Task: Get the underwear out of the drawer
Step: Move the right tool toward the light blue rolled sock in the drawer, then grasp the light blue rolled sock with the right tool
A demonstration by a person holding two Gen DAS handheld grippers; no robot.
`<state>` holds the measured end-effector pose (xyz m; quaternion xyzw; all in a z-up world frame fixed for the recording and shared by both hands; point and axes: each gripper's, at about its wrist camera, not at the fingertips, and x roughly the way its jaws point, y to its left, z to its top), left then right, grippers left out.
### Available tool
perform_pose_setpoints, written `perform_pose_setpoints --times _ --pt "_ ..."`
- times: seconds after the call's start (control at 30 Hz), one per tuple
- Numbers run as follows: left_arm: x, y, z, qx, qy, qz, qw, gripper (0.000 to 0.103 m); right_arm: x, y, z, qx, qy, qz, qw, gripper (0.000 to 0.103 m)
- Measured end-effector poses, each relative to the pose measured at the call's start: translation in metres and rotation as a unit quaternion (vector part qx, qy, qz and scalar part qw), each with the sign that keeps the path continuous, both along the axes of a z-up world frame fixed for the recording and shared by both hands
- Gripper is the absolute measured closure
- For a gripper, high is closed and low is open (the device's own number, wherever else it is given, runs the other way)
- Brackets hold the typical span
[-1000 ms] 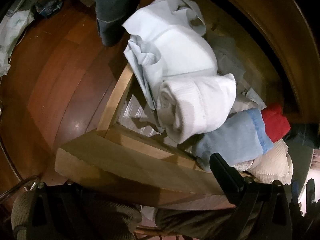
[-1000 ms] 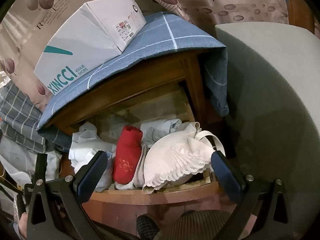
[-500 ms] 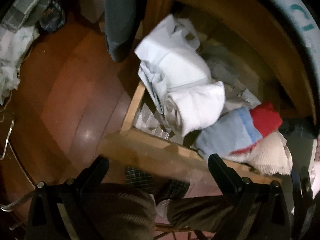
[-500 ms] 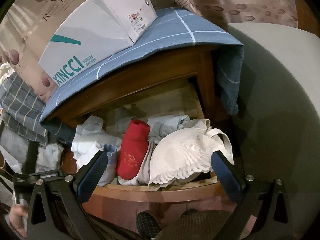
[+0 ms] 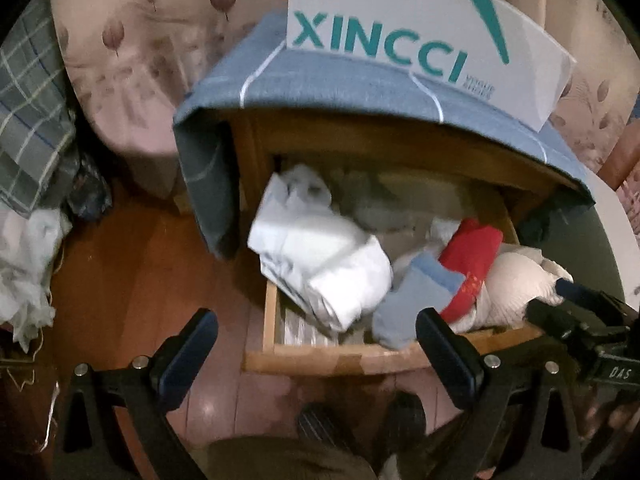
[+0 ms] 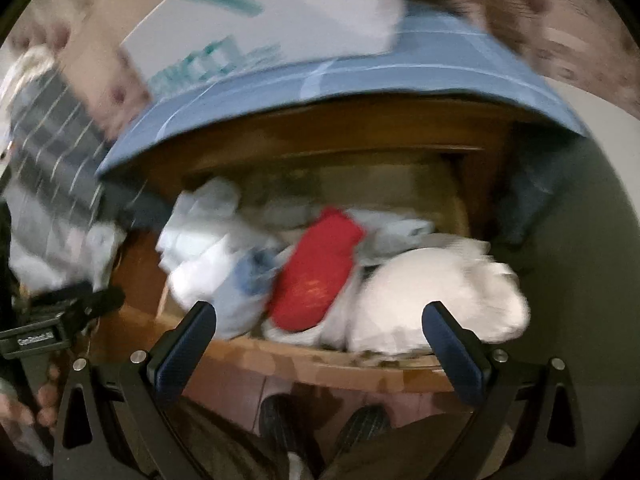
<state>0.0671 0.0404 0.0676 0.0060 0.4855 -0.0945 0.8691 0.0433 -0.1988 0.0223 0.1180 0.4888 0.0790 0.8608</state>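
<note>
1. A wooden floor (image 5: 132, 272), a pale leaf-patterned curtain (image 5: 132, 52) and a grey checked fabric (image 5: 28, 120) hanging at the left are seen clearly only in the left wrist view; the right wrist view is blurred by motion and is filled mostly by the nightstand and a grey-green surface (image 6: 592, 248) at the right.
2. One nightstand (image 5: 360, 140) is shown, covered by one blue checked cloth (image 5: 320, 80), on which one white shoe box (image 5: 420, 32) printed XINCCI is set.
3. One drawer (image 5: 344, 356) is seen pulled open beneath the cloth, and the underwear is piled inside it, heaped above the front rim.
4. Four bundles can be counted: a white and pale-blue folded bundle (image 5: 320, 256) at the left, a grey-blue roll (image 5: 408, 304) beside it, a red roll (image 5: 472, 264) with small gold marks, and a cream lace-edged piece (image 5: 516, 284) at the right, against the red roll.
5. The left gripper (image 5: 316, 344) is held in front of the drawer's left front corner, its fingers wide apart and nothing between them.
6. The right gripper (image 6: 316, 344) is held before the drawer front, its fingers likewise spread and empty, with the red roll and the cream piece framed between them.
7. Two dark shoes (image 6: 324, 420) are seen on the floor below the drawer.
</note>
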Motion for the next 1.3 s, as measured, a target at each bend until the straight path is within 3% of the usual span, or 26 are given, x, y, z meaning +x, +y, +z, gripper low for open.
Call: perform_pose_setpoints --times 0.1,0.23,0.47,0.7,0.8,0.87,1.03,1.23,1.3 --pt "-0.002 0.015 0.001 -0.027 -0.03 0.037 0.9985 0.001 0.015 0.018 -0.008 0.017 0.034 0.022 0.999 0.006" --pt "-0.003 0.036 -0.004 -0.052 -0.038 0.09 0.9938 0.001 0.039 0.036 -0.023 0.045 0.09 0.031 0.994 0.018" --pt "-0.002 0.048 -0.015 -0.07 -0.012 0.109 0.9915 0.001 0.065 0.063 -0.048 0.041 0.146 0.026 0.988 0.023" --pt "-0.001 0.055 -0.025 -0.11 0.007 0.118 0.9869 0.001 0.081 0.08 -0.064 0.025 0.17 0.039 0.984 0.031" --pt "0.001 0.063 -0.032 -0.136 0.027 0.13 0.9817 0.001 0.089 0.085 -0.073 0.011 0.177 0.039 0.983 0.034" --pt "0.003 0.068 -0.035 -0.154 0.038 0.138 0.9777 0.001 0.093 0.089 -0.079 0.002 0.181 0.045 0.982 0.042" --pt "0.004 0.077 -0.042 -0.187 0.058 0.156 0.9681 0.001 0.096 0.096 -0.088 -0.022 0.19 0.067 0.979 0.043" --pt "0.005 0.068 -0.038 -0.167 0.057 0.142 0.9739 0.001 0.1 0.107 -0.093 -0.048 0.196 0.085 0.976 0.043" --pt "0.005 0.066 -0.037 -0.161 0.055 0.139 0.9756 0.001 0.098 0.11 -0.092 -0.058 0.188 0.092 0.976 0.052"
